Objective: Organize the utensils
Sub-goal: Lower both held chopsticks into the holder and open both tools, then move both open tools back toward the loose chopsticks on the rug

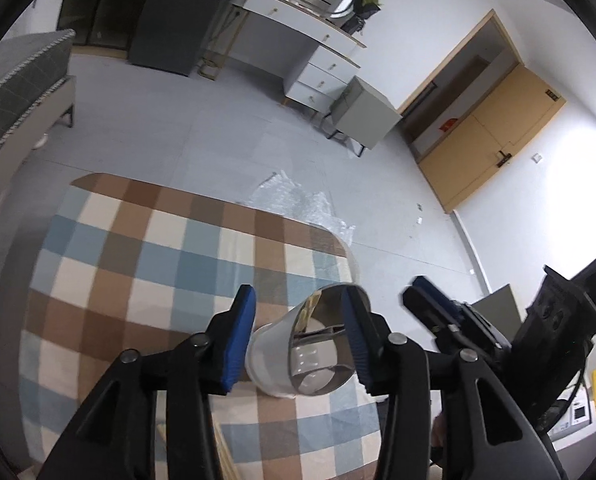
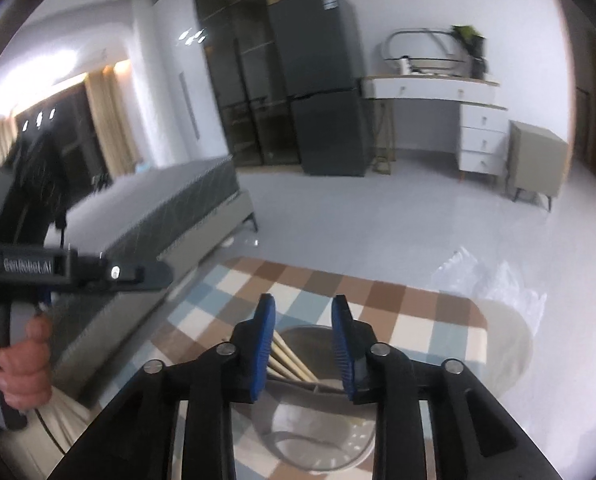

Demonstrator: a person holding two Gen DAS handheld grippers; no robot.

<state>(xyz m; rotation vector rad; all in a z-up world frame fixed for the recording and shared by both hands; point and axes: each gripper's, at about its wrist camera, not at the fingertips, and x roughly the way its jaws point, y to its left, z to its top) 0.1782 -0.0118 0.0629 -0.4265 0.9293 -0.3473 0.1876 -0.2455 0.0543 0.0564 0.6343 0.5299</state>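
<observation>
A person works over a counter (image 1: 145, 240) draped in a brown, blue and cream checked cloth, a two-finger tool in each hand. The left gripper (image 1: 300, 334) has its blue-padded jaws spread around a utensil holder (image 1: 293, 364), a white cup with a mirror-bright metal lining, tipped so that its open mouth faces the camera's two o'clock. The right pad crosses the rim; whether either pad touches the cup cannot be told. In the left wrist view the holder sits low at six o'clock, above the counter's near-right part.

The right gripper (image 2: 304, 344) hangs directly above the same cup, jaws parted, with pale wooden chopsticks (image 2: 291, 360) slanting between the pads close against the left one, their lower ends down inside the holder. Whether the pads press them cannot be told. The holder's floor shows slotted drain holes, blurred.

At nine o'clock in the right wrist view, the person's left hand (image 2: 21, 364) squeezes a black handle. Behind stand a grey bed (image 2: 169, 204), a dark fridge (image 2: 322, 80) and a white dresser (image 2: 478, 120).
</observation>
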